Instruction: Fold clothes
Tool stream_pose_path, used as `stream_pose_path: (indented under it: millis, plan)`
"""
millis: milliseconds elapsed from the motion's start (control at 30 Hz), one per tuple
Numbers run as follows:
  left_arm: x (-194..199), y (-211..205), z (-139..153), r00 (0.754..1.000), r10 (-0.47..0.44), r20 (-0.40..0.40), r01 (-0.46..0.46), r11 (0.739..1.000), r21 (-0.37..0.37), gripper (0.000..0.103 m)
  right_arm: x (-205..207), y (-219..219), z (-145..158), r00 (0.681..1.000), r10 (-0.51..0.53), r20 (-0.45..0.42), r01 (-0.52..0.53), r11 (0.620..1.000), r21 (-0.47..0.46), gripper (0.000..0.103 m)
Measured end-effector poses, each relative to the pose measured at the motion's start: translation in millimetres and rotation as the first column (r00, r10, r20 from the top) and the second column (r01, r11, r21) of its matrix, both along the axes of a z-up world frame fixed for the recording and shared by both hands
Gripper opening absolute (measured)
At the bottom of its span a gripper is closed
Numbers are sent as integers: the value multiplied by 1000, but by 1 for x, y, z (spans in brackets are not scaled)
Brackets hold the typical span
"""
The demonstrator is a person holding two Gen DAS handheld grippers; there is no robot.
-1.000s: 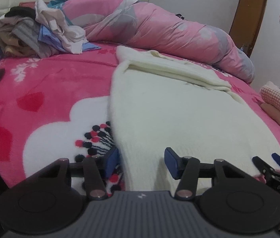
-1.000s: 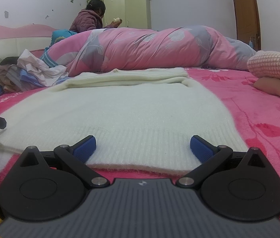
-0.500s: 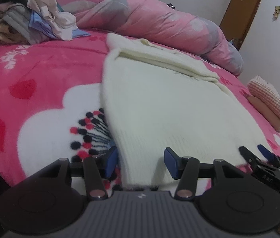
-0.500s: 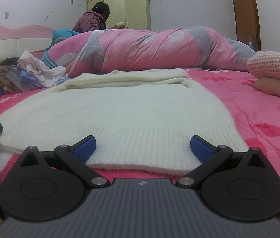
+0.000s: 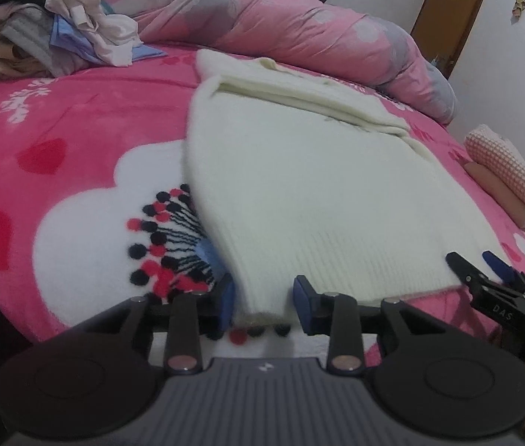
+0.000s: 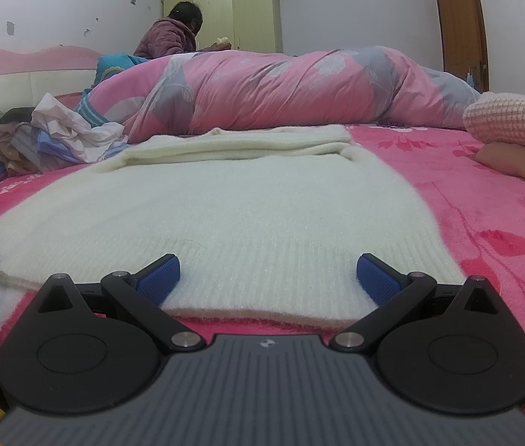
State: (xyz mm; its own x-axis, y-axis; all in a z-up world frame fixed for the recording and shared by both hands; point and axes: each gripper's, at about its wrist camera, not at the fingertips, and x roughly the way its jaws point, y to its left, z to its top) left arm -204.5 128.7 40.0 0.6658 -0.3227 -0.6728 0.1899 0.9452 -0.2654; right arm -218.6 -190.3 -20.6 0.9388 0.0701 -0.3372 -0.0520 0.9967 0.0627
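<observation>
With the cream sweater (image 5: 311,186) spread flat on the pink bed (image 5: 76,141), both your left claw (image 5: 264,303) and right claw (image 6: 268,277) gape at its ribbed hem corners, so pinch both layers before lifting evenly.
</observation>
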Motion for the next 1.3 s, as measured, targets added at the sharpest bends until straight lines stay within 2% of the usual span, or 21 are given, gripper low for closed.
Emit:
stream_pose_path:
  millis: [100, 233, 333, 433, 500, 567, 633, 667, 700, 800, 967, 1033, 1100, 1200, 1300]
  plan:
    - [-2, 0, 0, 1000, 9, 16, -9, 1000, 2, 16, 1, 0, 2, 1000, -3, -14, 3, 1000, 2, 102]
    - [-4, 3, 2, 999, 17, 33, -15, 999, -39, 11, 4, -1, 12, 998, -17, -55, 19, 999, 32, 102]
    - [-4, 10, 2, 999, 25, 36, -21, 994, -105, 10, 5, -7, 25, 996, -27, -80, 36, 993, 113, 102]
    - [-2, 21, 2, 999, 36, 27, -30, 977, -209, 10, 3, -20, 40, 997, 40, -66, -17, 948, 318, 102]
    - [-2, 28, 1, 999, 42, 31, -32, 961, -276, 10, 7, -26, 40, 988, 148, -53, -103, 860, 499, 102]
    - [-2, 35, 0, 998, 50, 33, -36, 939, -342, 10, 11, -31, 40, 965, 261, -18, -183, 724, 665, 102]
    - [-1, 40, -2, 998, 61, 30, -44, 916, -398, 10, 19, -28, 26, 940, 342, -18, -197, 584, 787, 102]
    - [-1, 43, -2, 997, 67, 28, -49, 905, -423, 10, 23, -26, 19, 925, 380, -17, -194, 510, 838, 102]
    - [-1, 45, -3, 997, 73, 28, -52, 894, -444, 10, 26, -21, 12, 913, 407, -23, -183, 459, 870, 102]
    - [0, 53, -3, 996, 85, 35, -57, 866, -496, 10, 33, -5, -10, 878, 477, -41, -138, 333, 933, 102]
    - [1, 60, -3, 994, 83, 66, -34, 837, -547, 9, 41, 34, -25, 802, 596, -43, -107, 214, 971, 100]
    - [2, 62, -4, 994, 80, 71, -26, 825, -564, 9, 44, 51, -36, 773, 632, -63, -51, 160, 986, 97]
    - [2, 64, -6, 994, 76, 74, -20, 819, -573, 9, 47, 65, -45, 751, 653, -93, 12, 127, 992, 87]
    - [2, 68, -9, 995, 65, 77, -8, 810, -586, 9, 55, 79, -57, 739, 658, -144, 93, 112, 989, 71]
    - [2, 73, -13, 995, 52, 80, 7, 798, -603, 9, 58, 84, -62, 750, 642, -161, 132, 93, 987, 61]
